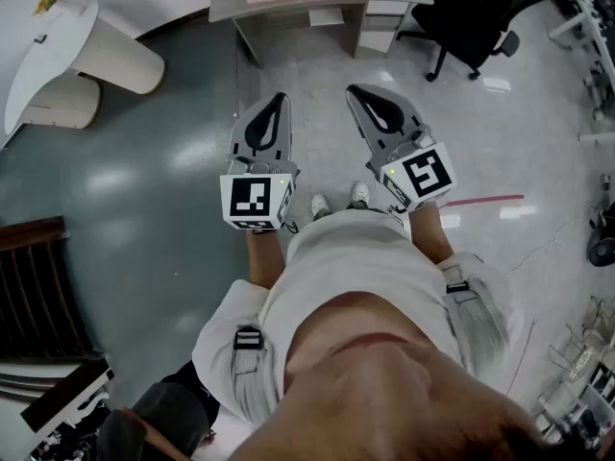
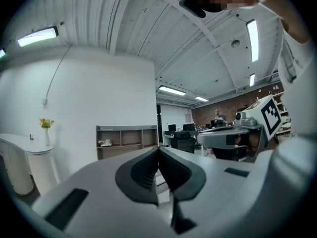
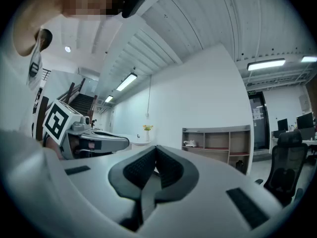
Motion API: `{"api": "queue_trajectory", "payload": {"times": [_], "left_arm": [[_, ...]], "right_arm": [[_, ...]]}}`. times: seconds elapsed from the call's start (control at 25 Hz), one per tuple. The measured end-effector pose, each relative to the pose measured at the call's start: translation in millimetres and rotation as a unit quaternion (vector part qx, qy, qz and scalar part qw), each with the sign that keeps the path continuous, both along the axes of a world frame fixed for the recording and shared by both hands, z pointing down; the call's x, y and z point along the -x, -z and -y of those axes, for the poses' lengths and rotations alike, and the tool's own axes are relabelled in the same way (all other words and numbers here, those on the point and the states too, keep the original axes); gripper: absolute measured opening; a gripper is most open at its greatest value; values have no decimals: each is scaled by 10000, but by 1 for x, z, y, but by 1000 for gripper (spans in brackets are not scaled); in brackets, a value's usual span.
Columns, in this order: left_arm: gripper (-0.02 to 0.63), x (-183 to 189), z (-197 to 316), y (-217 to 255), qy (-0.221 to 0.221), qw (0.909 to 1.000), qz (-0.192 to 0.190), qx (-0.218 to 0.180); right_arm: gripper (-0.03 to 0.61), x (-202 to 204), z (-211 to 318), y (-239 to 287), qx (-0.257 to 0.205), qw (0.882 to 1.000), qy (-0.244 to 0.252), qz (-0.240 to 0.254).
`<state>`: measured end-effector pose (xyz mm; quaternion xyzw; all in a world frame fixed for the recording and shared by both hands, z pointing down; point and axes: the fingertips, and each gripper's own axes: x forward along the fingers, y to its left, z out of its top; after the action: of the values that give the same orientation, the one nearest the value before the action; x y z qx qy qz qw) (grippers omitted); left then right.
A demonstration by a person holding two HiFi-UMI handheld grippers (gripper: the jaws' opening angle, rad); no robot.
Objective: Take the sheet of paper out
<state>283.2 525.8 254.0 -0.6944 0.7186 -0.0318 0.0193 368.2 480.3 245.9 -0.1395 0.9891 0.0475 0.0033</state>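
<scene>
No sheet of paper shows in any view. In the head view my left gripper and right gripper are held side by side at waist height above the floor, pointing forward. Both are shut, jaws touching at the tips, with nothing between them. The left gripper view looks along its shut jaws, tips of the left gripper, toward a low open shelf unit; the right gripper shows beside it. The right gripper view shows the right gripper shut too, with the left gripper at its left.
A desk-like unit stands ahead on the pale floor, with a black office chair to its right. A white curved counter with a flower vase is at the left. Dark stairs lie at the near left.
</scene>
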Motion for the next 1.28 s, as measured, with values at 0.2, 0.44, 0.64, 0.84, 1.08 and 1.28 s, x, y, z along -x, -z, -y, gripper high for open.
{"api": "queue_trajectory", "payload": {"times": [0.2,0.44,0.64,0.84,1.08,1.28], "left_arm": [[17,13,-14,2,-25,10000,12,-66],[17,27,-34,-1,-47,10000,-25,-73],[17,42,-47,1,-64,9999,-19,-103],[17,49,-53,-2,-120,9999,-33,-94],[17,53,-44,-2,-171,9998,-12,-57],[17,65,-28,-4,-93,10000,30,-20]], "right_arm": [[21,17,-16,2,-7,10000,12,38],[21,35,-32,-1,93,9999,-68,59],[20,47,-47,0,78,9999,-103,50],[20,54,-58,-3,73,9998,-176,-6],[20,61,-49,-4,85,9998,-192,-73],[20,72,-32,-4,89,9999,-140,-33]]}}
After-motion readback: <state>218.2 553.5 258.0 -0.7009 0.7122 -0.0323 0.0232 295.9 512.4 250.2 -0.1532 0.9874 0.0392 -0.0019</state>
